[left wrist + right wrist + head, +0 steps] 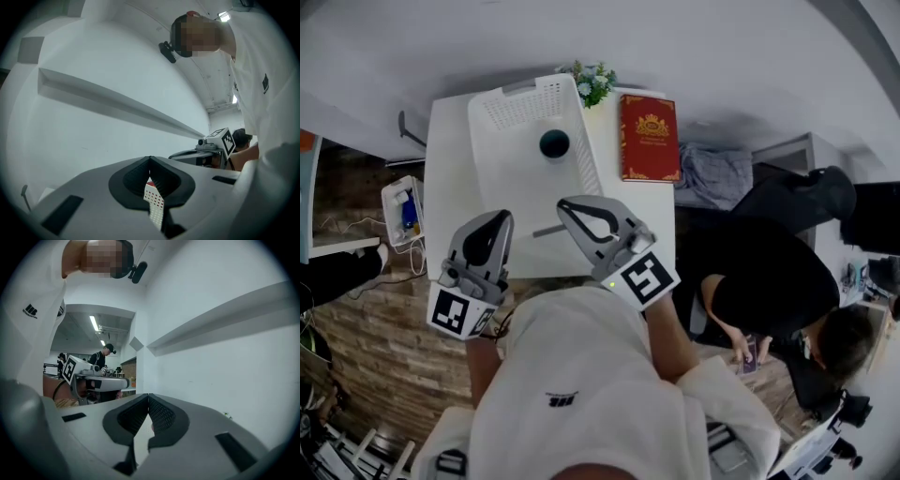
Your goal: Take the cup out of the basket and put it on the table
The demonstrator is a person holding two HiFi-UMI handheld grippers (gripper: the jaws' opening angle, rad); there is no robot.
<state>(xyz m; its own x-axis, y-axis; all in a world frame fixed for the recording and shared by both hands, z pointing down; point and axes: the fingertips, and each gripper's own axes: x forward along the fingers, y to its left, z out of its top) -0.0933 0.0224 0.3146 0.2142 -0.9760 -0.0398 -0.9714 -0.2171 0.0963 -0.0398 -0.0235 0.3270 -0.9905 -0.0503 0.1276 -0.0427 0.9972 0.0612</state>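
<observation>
While both forearms reach forward from the person's chest in the head view, the left gripper (498, 218) and the right gripper (564, 203) hang over the near edge of the white table (445, 178). Each marker cube sits back toward the body. The left one aims toward 12 o'clock and the right one toward 11 o'clock, so their tips lean in on each other without touching.

In the left gripper view the left gripper (150, 161) has its jaws brought together at the tips, with nothing between them. Only a sliver of perforated white wall shows through the gap lower down. The right gripper (148, 398) is the same in its own view, with its jaws meeting at the tip and empty.

There are two grippers and one of each thing. One dark cup (554, 143) stands upright inside the one white basket (502, 106), at 12 o'clock from the grippers and well apart from both. One red book (650, 138) lies just beside the basket at its 3 o'clock. One small green plant (593, 82) stands at the table's far edge, at about 1 o'clock from the cup.
</observation>
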